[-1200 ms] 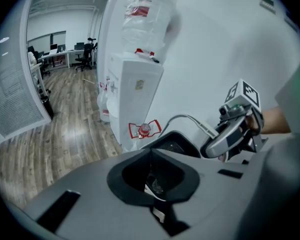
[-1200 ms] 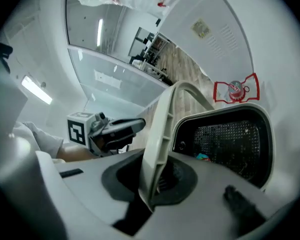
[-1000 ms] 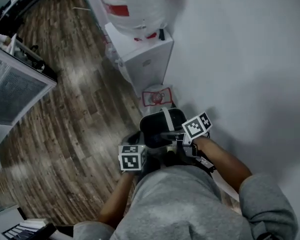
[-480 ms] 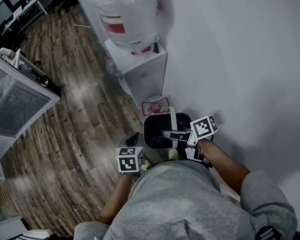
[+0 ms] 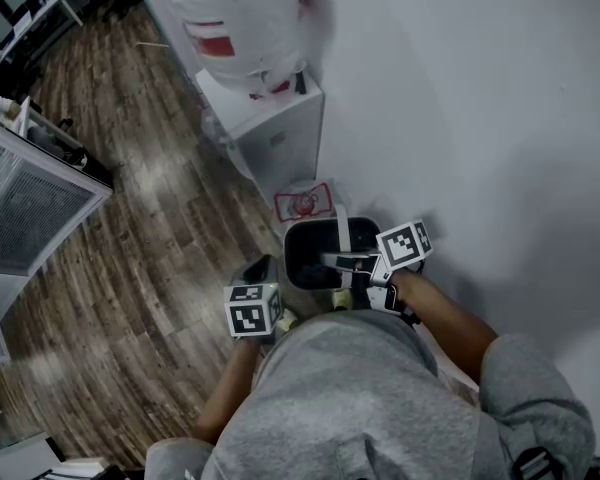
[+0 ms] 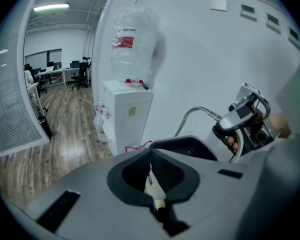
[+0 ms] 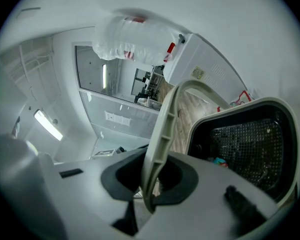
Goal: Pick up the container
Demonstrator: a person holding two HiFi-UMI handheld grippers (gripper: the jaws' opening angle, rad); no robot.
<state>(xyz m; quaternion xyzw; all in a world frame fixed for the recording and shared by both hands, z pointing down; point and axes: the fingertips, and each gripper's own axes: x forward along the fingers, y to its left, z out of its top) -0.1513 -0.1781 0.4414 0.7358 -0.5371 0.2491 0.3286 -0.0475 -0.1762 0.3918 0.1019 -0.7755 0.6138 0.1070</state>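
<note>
The container (image 5: 302, 258) is a dark bin with a pale rim (image 7: 286, 115) and a mesh lining, standing close to the white wall. Its pale bail handle (image 7: 165, 124) rises upright, and my right gripper (image 7: 149, 186) is shut on it. From the head view, the right gripper (image 5: 344, 264) sits over the bin's right side. My left gripper (image 5: 260, 272) hangs just left of the bin with its jaws together and is not touching it. In the left gripper view, the bin (image 6: 186, 147), its handle (image 6: 189, 117) and the right gripper (image 6: 240, 123) lie ahead.
A white water dispenser (image 5: 272, 128) with a large bottle (image 5: 242, 13) stands against the wall just beyond the bin. A red-and-white bag (image 5: 304, 202) lies between them. A grey cabinet (image 5: 30, 193) stands at the left, across the wooden floor (image 5: 130, 268).
The handle now stands upright in the right gripper. The left gripper has drifted a little to the left, away from the bin.
</note>
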